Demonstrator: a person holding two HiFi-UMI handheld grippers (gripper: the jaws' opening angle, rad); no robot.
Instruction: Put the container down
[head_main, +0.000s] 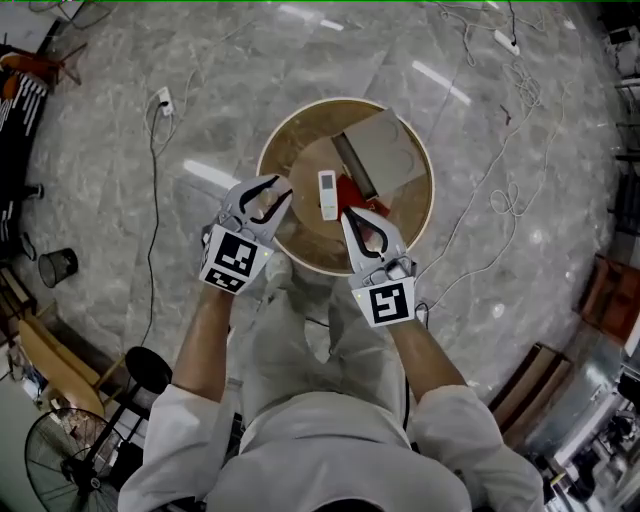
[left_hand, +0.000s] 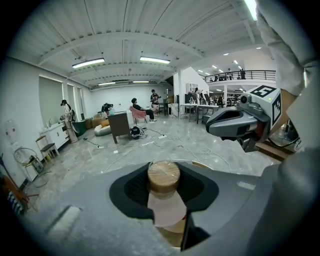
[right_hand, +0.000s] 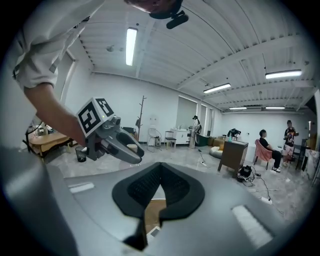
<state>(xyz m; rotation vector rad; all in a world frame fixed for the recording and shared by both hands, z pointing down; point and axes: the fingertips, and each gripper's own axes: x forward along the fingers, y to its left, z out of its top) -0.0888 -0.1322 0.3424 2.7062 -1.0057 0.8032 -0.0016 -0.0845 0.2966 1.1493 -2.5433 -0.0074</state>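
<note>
The container (left_hand: 163, 177) is a pale jar with a round wooden lid. My left gripper (left_hand: 164, 167) is shut on it, with the jar upright between the dark pads. In the head view the left gripper (head_main: 266, 198) hangs over the near left rim of the round wooden table (head_main: 300, 140), and the jar is hardly visible there. My right gripper (head_main: 363, 226) is over the table's near right edge, shut with nothing in it. Its pads (right_hand: 172, 192) meet at the tips. Each gripper shows in the other's view: the right gripper (left_hand: 234, 122) and the left gripper (right_hand: 112, 141).
On the table lie a white remote (head_main: 328, 194), a red object (head_main: 351, 190) and a grey-beige board (head_main: 388, 150). Cables run over the marble floor. A bin (head_main: 57, 266), a stool (head_main: 148, 368) and a fan (head_main: 60, 452) stand at the left. People sit far off.
</note>
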